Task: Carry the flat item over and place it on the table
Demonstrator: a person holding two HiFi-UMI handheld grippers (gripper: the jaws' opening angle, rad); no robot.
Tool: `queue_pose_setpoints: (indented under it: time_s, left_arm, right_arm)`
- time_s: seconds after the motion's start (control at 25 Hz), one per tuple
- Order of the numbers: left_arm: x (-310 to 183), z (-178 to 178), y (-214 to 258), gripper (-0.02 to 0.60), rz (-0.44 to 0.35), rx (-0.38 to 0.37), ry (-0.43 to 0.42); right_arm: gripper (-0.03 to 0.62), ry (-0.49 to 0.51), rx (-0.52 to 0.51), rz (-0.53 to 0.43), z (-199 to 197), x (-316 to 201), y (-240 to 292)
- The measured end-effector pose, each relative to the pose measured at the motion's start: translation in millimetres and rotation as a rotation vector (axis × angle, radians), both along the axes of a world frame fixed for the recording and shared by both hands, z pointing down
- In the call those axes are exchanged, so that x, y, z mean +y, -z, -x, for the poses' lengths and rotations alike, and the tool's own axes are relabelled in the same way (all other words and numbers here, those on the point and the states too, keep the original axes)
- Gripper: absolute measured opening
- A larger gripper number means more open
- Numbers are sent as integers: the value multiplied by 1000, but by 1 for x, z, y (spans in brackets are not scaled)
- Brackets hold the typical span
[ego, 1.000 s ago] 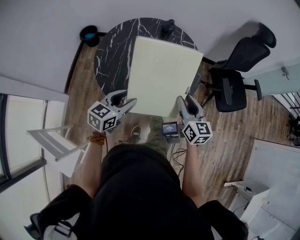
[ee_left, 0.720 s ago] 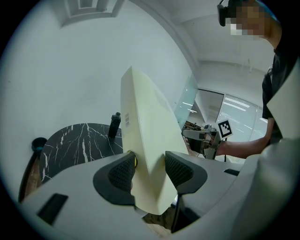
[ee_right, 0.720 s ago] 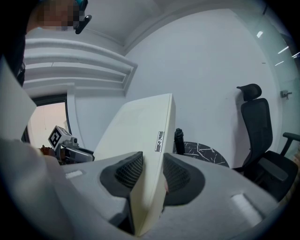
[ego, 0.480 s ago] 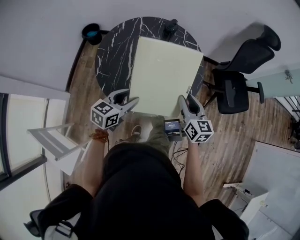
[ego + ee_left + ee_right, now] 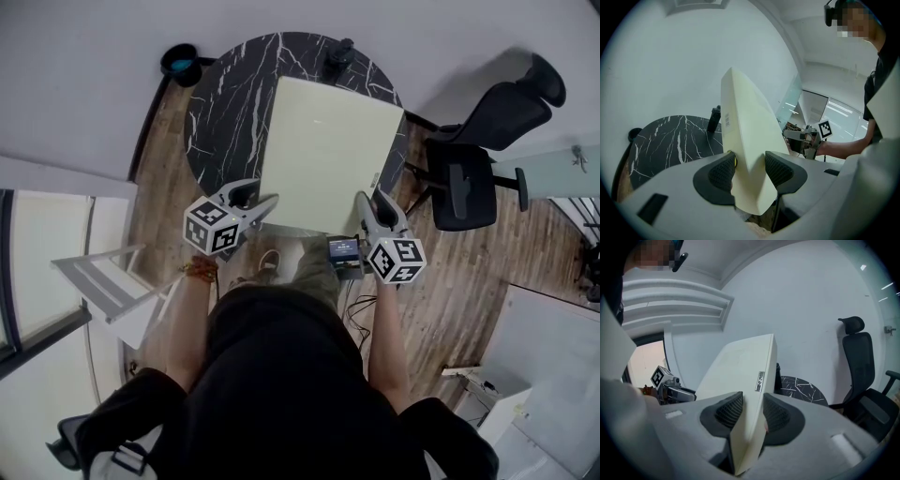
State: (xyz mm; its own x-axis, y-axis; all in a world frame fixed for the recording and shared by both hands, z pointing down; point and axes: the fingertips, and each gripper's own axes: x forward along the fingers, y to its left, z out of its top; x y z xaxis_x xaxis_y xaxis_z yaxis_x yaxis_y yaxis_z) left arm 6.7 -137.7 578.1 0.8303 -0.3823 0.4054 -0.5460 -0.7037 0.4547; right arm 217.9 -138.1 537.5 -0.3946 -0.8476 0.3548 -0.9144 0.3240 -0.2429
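Over the marble counter [image 5: 225, 103], a cream panel [image 5: 328, 155] is held.
Fingers [image 5: 723, 172] of the left gripper [image 5: 258, 208] and right gripper [image 5: 367, 208] clamp its near corners.

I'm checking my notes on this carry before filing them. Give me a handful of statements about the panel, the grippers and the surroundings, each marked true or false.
1. The left gripper and the right gripper are each clamped on an edge of the flat panel. True.
2. The table is square and white. False: it is round, with a black top veined in white.
3. In the head view, an office chair stands to the right of the table. True.
4. The flat panel is bright red. False: it is pale cream.
5. A small dark object stands at the table's far edge. True.
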Motion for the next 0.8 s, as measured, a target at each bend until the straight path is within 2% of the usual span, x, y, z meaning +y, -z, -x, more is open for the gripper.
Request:
queue_pose_setpoints:
  time_s: [0.8]
  left_arm:
    - [-15, -20, -37, 199, 96, 6, 50]
  right_arm:
    - [132, 69, -4, 81, -19, -27, -32]
